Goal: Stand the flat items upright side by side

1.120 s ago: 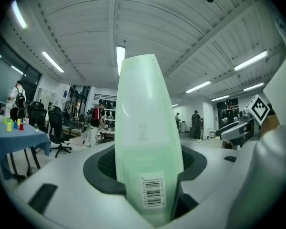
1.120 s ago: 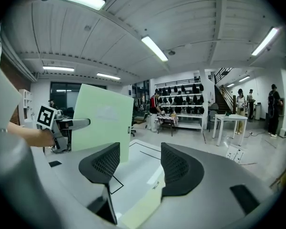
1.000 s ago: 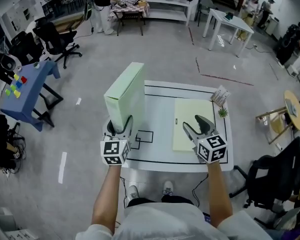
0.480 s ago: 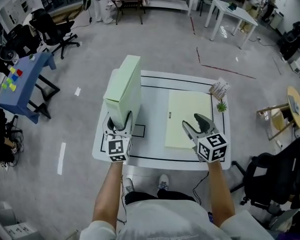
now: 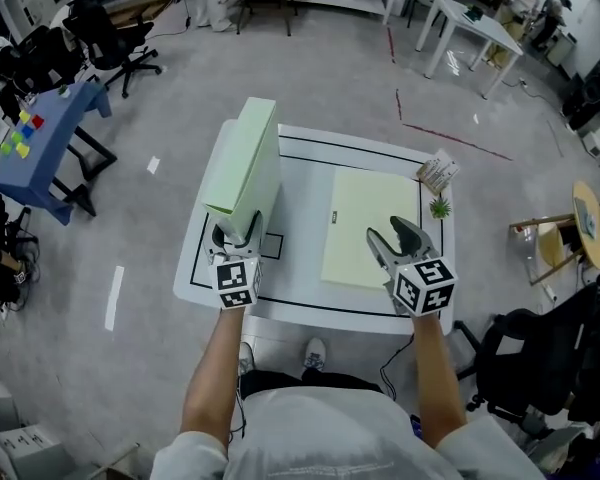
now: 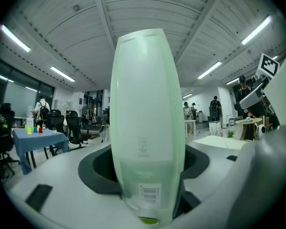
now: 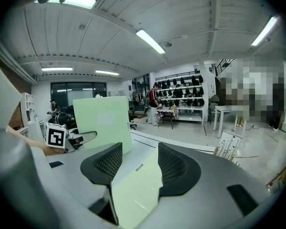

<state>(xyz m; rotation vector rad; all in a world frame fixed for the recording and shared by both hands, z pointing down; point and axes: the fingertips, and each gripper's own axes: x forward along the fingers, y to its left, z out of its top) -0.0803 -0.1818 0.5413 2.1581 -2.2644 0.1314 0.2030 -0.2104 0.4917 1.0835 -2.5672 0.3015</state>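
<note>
The left gripper has just been opening its jaws, and the upright green box on the white table is between them. A brush on leaving could tip it. The right gripper, jaws apart, is at the near corner of the flat box. Swinging this box up may knock the small plant behind it.

We are looking at two pale green boxes. The upright box is showing a white barcode label low on its narrow end, and the flat box is carrying a small dark label. The counter is showing white with thin black lines. The left tool and the right tool are each wearing a black-and-white square-marker cube over dark grey jaws. The plant is showing green, and the floor is showing grey with red tape marks.
</note>
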